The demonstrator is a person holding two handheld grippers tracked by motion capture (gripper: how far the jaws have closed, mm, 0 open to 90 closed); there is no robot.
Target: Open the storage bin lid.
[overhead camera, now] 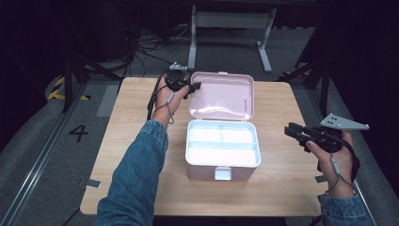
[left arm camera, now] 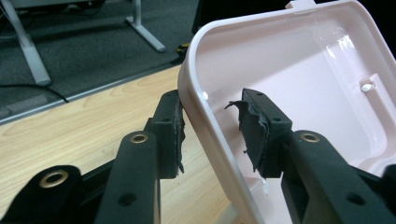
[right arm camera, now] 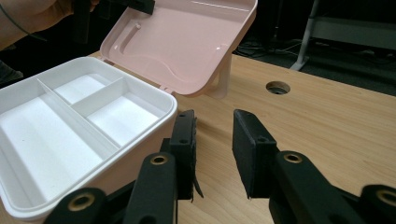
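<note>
Black pads of the left gripper (left arm camera: 210, 133) straddle the lid (left arm camera: 289, 70) rim, one pad outside it, one inside, with a gap showing at each, so I judge it is steadying the raised lid or about to swing it rather than clamping. Beyond them the lid leans back over the table (overhead camera: 282, 188). Right gripper (right arm camera: 214, 151) hangs with jaws apart on nothing, the box (right arm camera: 70, 116) just beside its left pad.

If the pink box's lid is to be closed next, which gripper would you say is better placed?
Left, probably: the left gripper already straddles the open lid's edge, while the right gripper hangs open beside the box.
</note>
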